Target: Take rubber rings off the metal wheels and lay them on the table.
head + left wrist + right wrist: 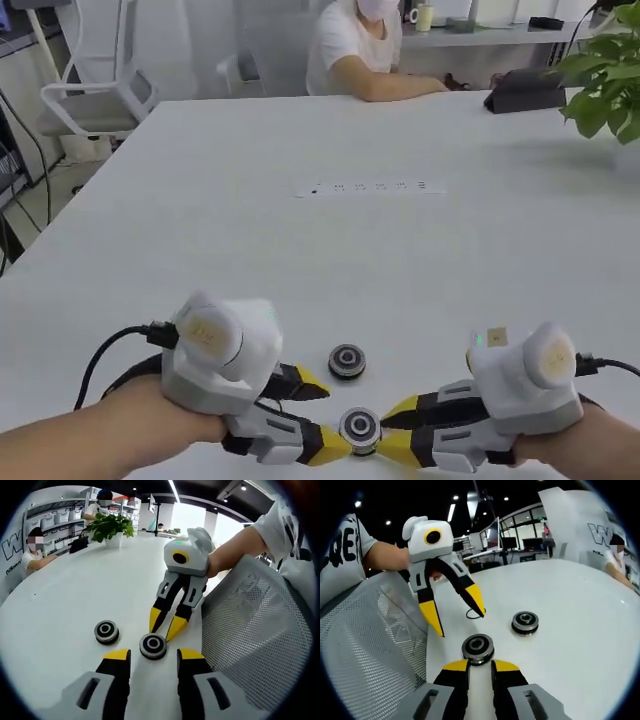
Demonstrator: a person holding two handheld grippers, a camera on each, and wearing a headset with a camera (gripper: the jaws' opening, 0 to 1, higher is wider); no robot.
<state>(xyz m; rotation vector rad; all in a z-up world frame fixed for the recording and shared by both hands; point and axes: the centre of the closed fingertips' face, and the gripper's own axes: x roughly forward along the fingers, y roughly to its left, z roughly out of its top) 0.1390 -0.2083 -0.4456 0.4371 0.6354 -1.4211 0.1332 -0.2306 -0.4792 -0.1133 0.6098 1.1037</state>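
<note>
Two small metal wheels with black rubber rims lie near the white table's [300, 260] front edge. The nearer wheel [359, 427] [153, 646] [478, 648] sits between both grippers. My left gripper [322, 415] [153, 656] [460, 619] is open, its yellow tips on either side of the wheel's near edge. My right gripper [392, 428] [480, 666] [165, 625] faces it with a narrow gap between its tips, which reach the wheel's other side. The second wheel [347, 361] [106, 631] [525, 622] lies free just beyond. A thin black ring [475, 613] lies by the left gripper's fingertip.
A white power strip [370, 187] lies mid-table. A person [360, 50] sits at the far side. A green plant [605, 85] stands at the right and a white chair [95, 100] at the far left. A mesh chair back [255, 625] is close behind the table edge.
</note>
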